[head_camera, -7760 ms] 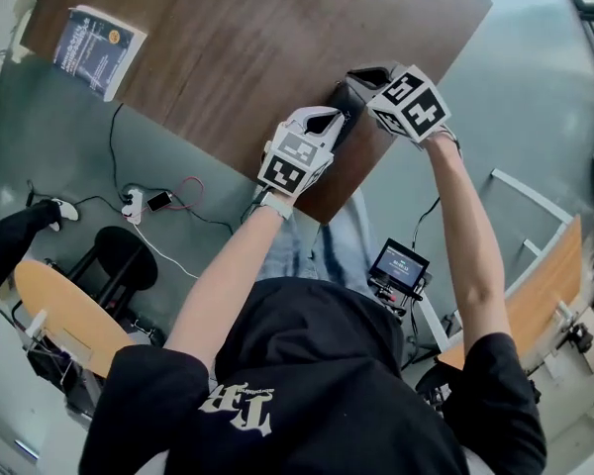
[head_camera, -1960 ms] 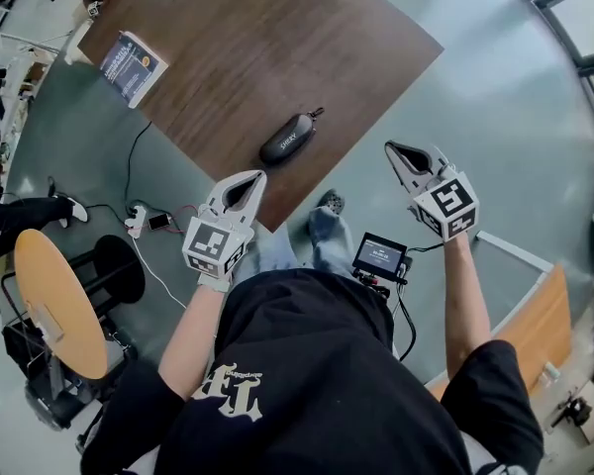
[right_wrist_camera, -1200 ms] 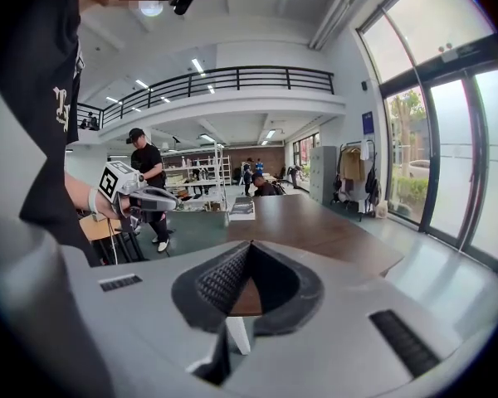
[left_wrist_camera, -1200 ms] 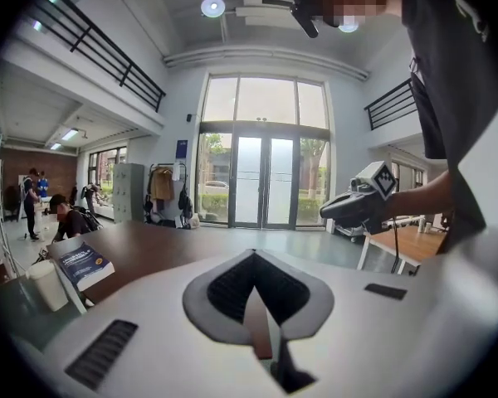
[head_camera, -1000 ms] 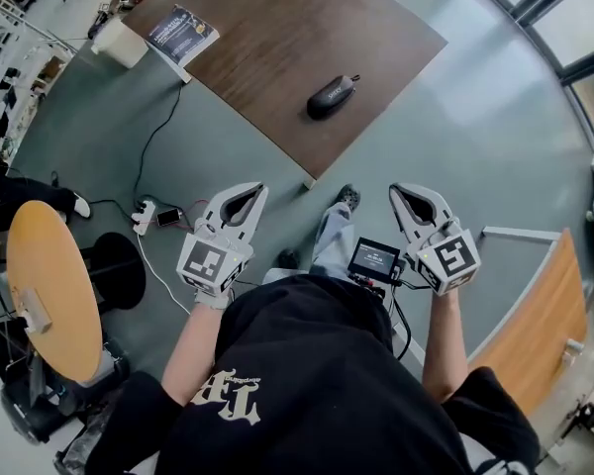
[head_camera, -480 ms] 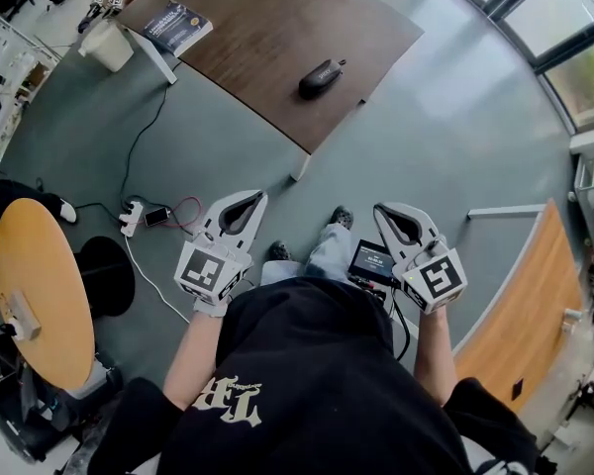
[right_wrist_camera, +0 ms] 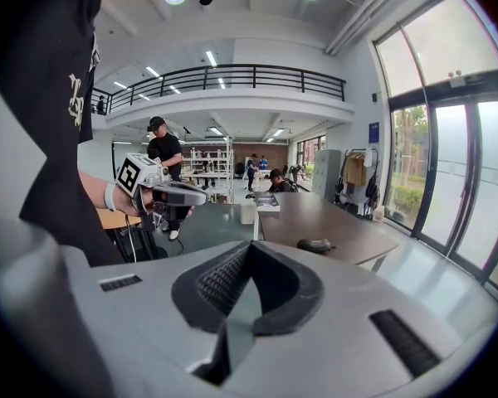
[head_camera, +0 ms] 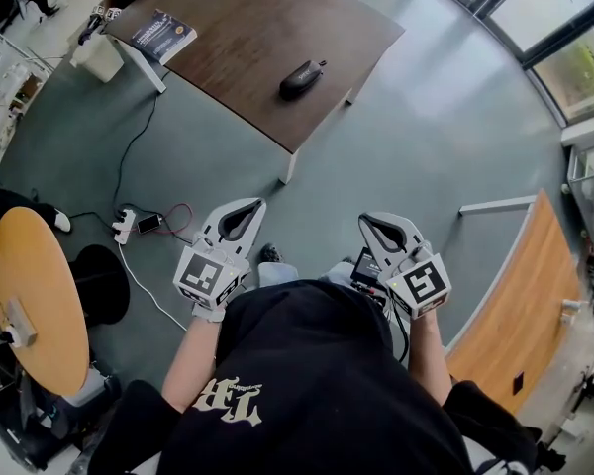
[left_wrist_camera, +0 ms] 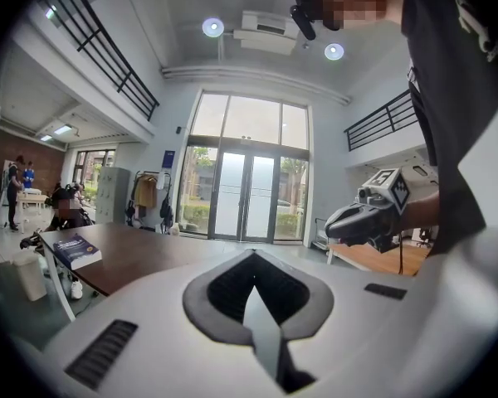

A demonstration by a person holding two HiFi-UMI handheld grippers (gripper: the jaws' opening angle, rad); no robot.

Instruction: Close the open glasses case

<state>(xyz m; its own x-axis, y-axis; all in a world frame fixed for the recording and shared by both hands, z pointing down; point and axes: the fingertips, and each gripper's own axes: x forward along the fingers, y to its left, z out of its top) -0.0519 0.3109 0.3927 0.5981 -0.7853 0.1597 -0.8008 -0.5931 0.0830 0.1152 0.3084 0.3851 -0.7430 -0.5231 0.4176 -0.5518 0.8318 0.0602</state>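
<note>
The black glasses case (head_camera: 300, 79) lies closed near the front edge of the brown table (head_camera: 247, 38), far from both grippers; the right gripper view shows the case (right_wrist_camera: 318, 245) small on the table (right_wrist_camera: 340, 226). My left gripper (head_camera: 251, 204) hangs in front of my body over the grey floor, jaws shut with nothing between them. Beside it at the same height, my right gripper (head_camera: 367, 220) is also shut and empty. Each gripper view shows its own jaws closed to a point, left gripper (left_wrist_camera: 251, 254) and right gripper (right_wrist_camera: 247, 245).
A book (head_camera: 158, 33) lies on the table's far left corner, with a white bin (head_camera: 99, 57) below it. A power strip with cables (head_camera: 127, 226) lies on the floor. A round yellow table (head_camera: 30, 295) stands left and a wooden bench (head_camera: 515, 295) right. People sit in the background.
I have stepped back from the table, so the table and the closed case have slid toward the top of the head view. Both grippers came back with me, still shut and empty.
</note>
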